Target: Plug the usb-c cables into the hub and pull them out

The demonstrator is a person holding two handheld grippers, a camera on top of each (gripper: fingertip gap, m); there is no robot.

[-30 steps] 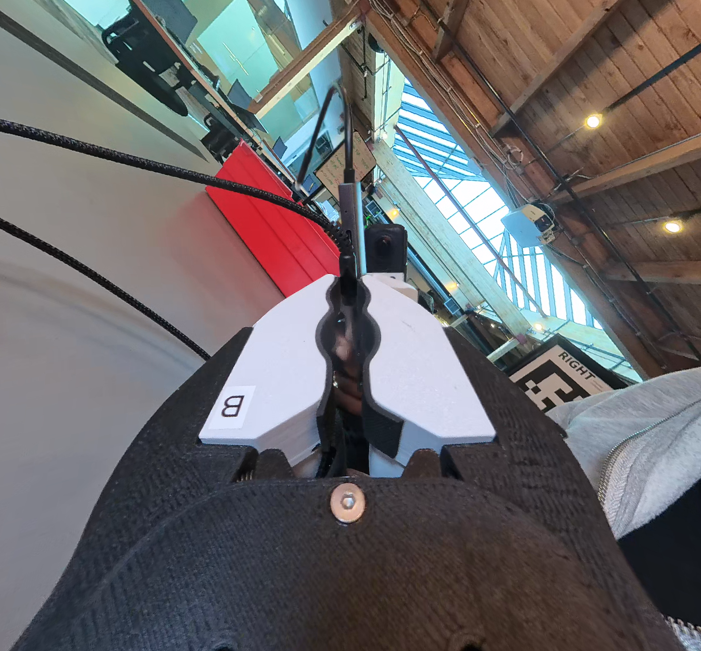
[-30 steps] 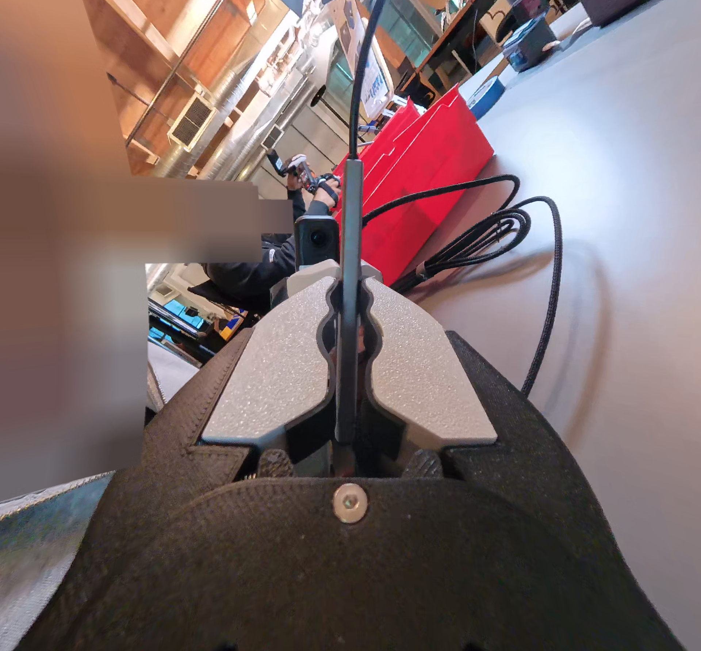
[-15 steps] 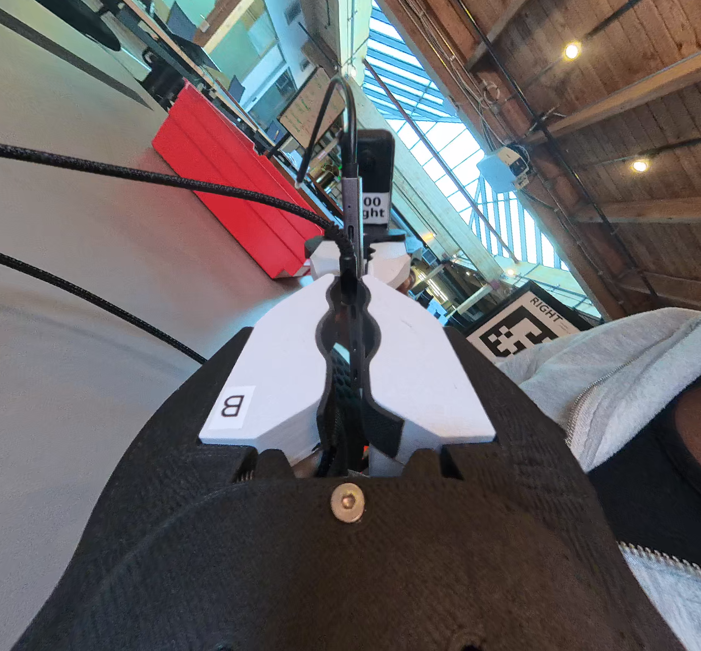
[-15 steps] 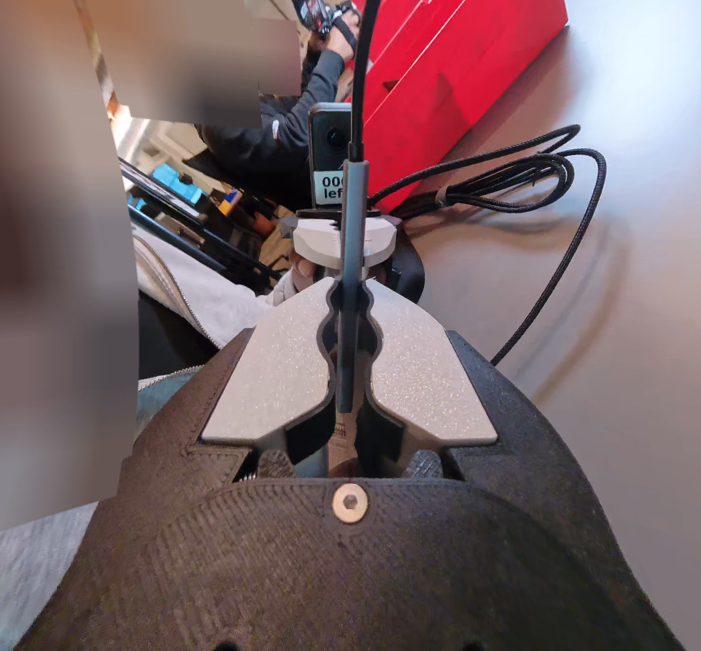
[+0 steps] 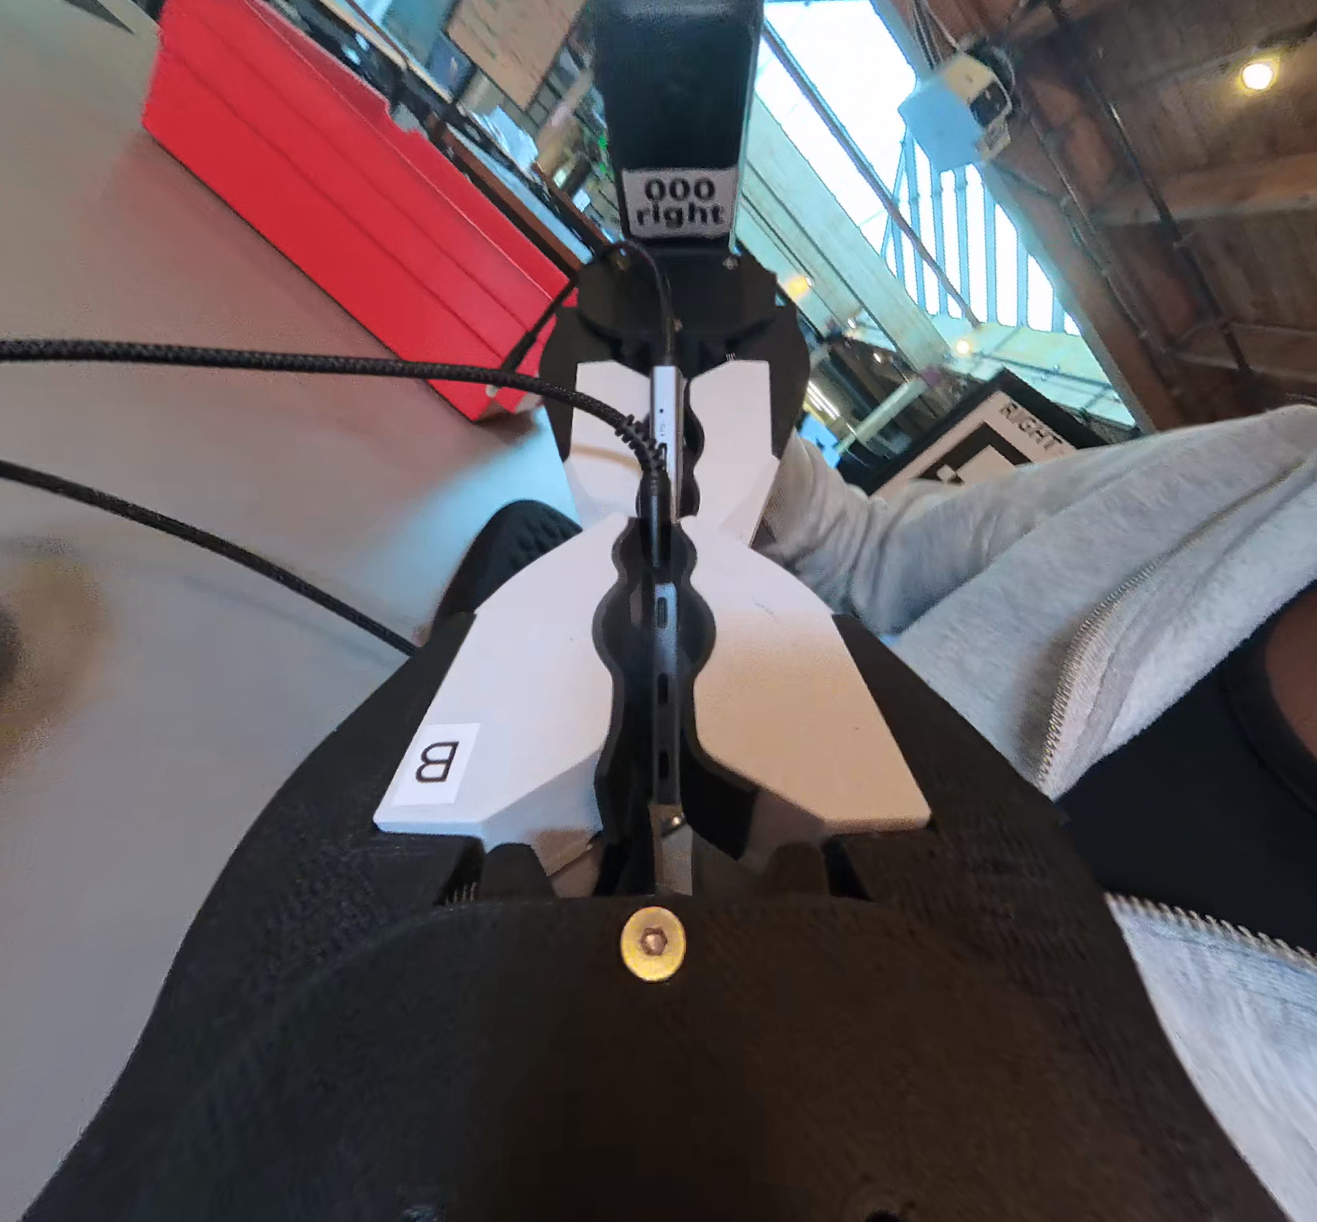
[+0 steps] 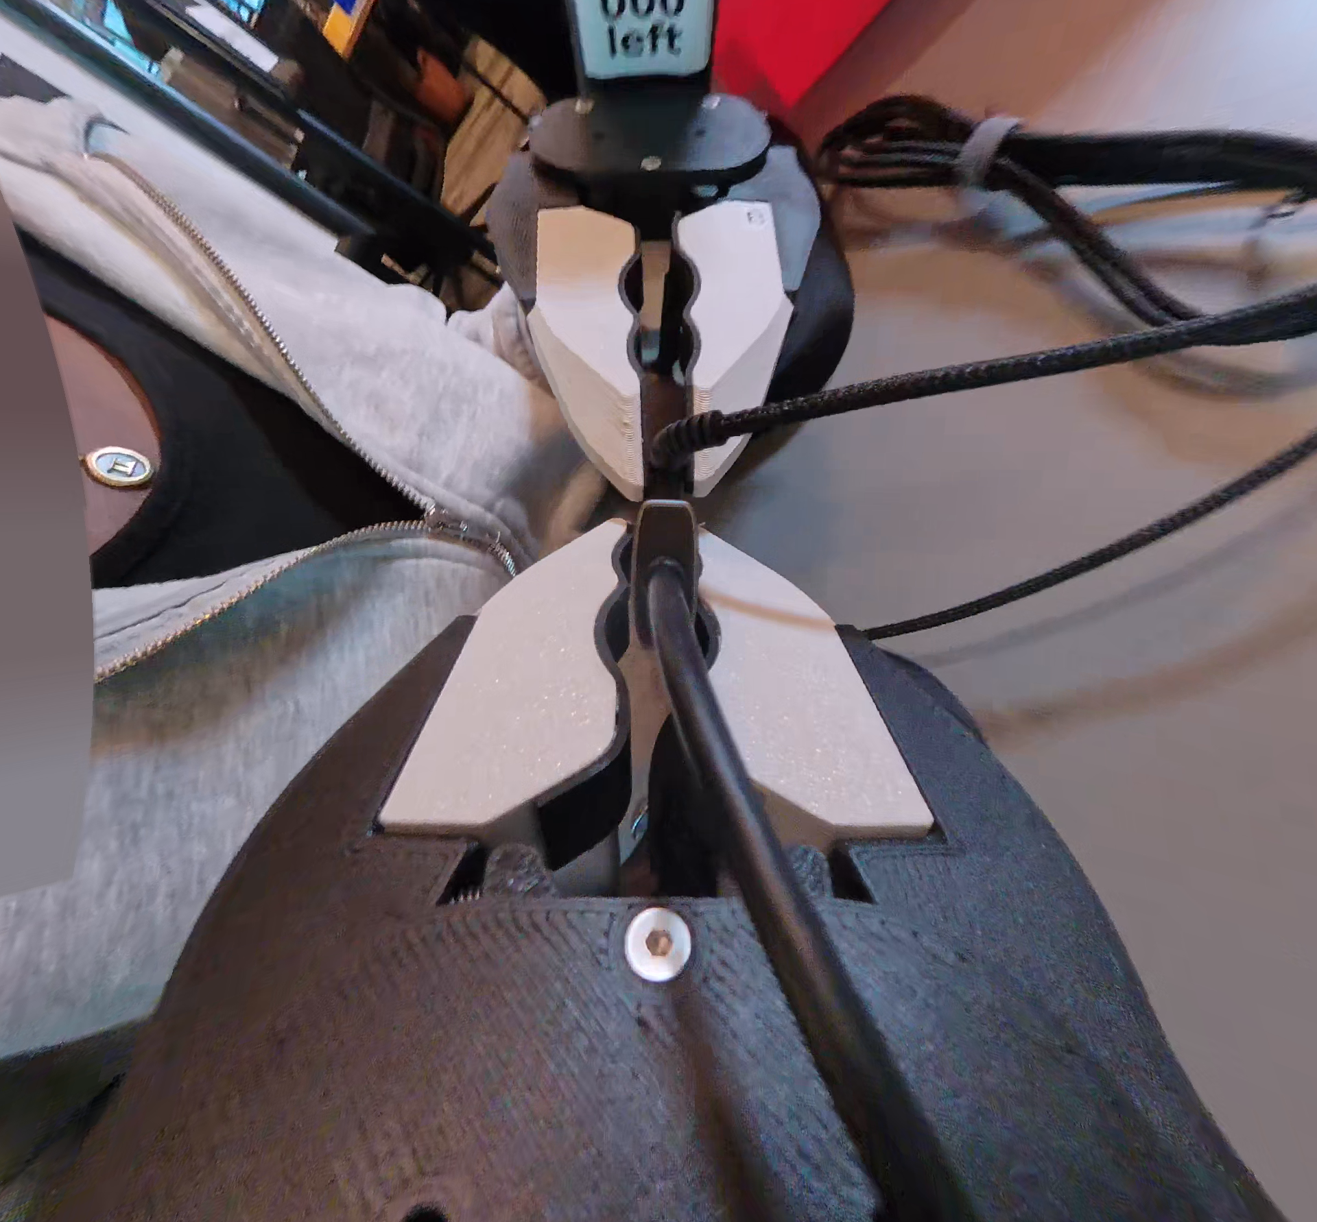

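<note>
Judging from how the parts lie, misalignment is taken to be the main risk. The plug of the braided usb-c cable is pinched at the very tips of the left gripper, whose jaws are drawn almost together, with only a thin channel left between them. The slim grey hub is seen edge-on in that same channel, its row of ports turned towards the camera. Its other end is clamped by the right gripper, which is likewise all but closed. The two grippers are held tip to tip above the table, close to a grey sleeve.

If the plug is pushed or pulled at a slant to its port, it may be jammed or bent. With so short a hold, it could also be twisted out of the fingertips. The braided cable is led off sideways over the table, and the plug could be levered askew by a tug from it. The hub's own smooth black lead is trailed back across the right gripper and may be snagged there.

Whether the plug is seated in a port, only touching it, or just clear cannot be told, since the joint is covered by fingertips in both views. Nor can it be made out whether the hub is pressed by the left jaws along with the plug. A cable bundle beside the red box is blurred and cut off at the frame edge.
</note>
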